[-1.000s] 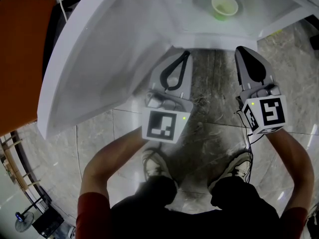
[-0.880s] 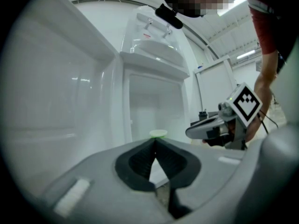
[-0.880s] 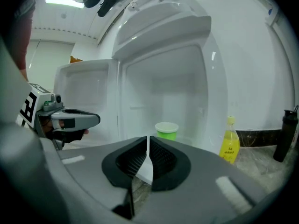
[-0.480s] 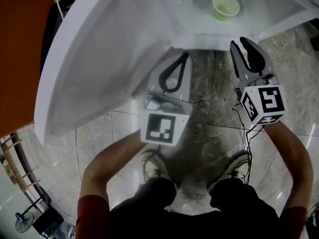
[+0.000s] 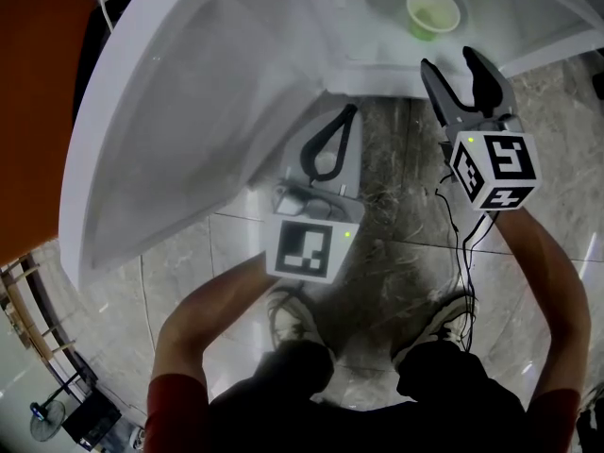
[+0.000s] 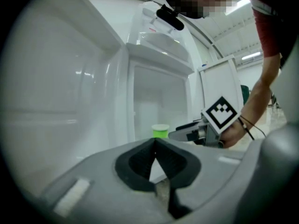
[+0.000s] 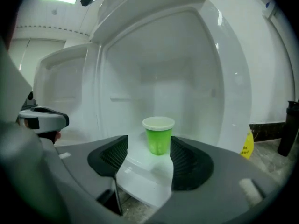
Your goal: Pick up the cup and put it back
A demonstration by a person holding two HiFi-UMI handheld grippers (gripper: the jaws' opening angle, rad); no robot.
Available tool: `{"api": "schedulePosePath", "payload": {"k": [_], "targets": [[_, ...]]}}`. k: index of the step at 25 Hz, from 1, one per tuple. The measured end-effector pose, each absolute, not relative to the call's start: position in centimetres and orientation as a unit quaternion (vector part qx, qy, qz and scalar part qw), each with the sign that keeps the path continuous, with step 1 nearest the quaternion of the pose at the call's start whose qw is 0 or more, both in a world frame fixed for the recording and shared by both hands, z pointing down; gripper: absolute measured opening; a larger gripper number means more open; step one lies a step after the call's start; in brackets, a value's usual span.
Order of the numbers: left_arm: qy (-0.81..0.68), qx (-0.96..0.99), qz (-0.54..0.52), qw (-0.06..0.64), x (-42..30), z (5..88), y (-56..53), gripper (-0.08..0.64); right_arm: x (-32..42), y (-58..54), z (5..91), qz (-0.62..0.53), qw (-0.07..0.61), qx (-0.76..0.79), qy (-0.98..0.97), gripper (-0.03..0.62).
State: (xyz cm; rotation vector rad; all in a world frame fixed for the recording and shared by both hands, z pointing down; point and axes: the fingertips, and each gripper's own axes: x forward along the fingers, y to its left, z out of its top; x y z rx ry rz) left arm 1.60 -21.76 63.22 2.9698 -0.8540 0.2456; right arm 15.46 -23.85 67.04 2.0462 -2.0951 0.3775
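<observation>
Cup point(image 5: 433, 11), upright on the fridge shelf point(image 5: 491, 12) in the head view, faces the right gripper point(image 5: 448, 59), whose empty jaws have just been opening; the left gripper view shows the left gripper point(image 6: 154, 141) pinched together; the right gripper view centres the cup beyond the spread jaws, so advance straight before squeezing.

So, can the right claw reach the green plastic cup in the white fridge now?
Likely yes: the right claw, jaws just opened and empty, points straight at the green plastic cup; nothing stands between them.
</observation>
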Motion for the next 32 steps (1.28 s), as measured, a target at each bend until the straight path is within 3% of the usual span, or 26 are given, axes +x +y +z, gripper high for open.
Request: {"api": "schedulePosePath", "payload": {"k": [12,32], "targets": [[-0.281,0.955,0.085,0.041,1.1,63.9,-22.5,0.002,16.8,-28.3,68.2,0.135,0.100,0.699,-0.695,0.354],[-0.285,0.952,0.099,0.052,0.5,65.6,-22.4,0.001,17.6,-31.3,69.3,0.141,0.122,0.707,-0.682,0.354]]}}
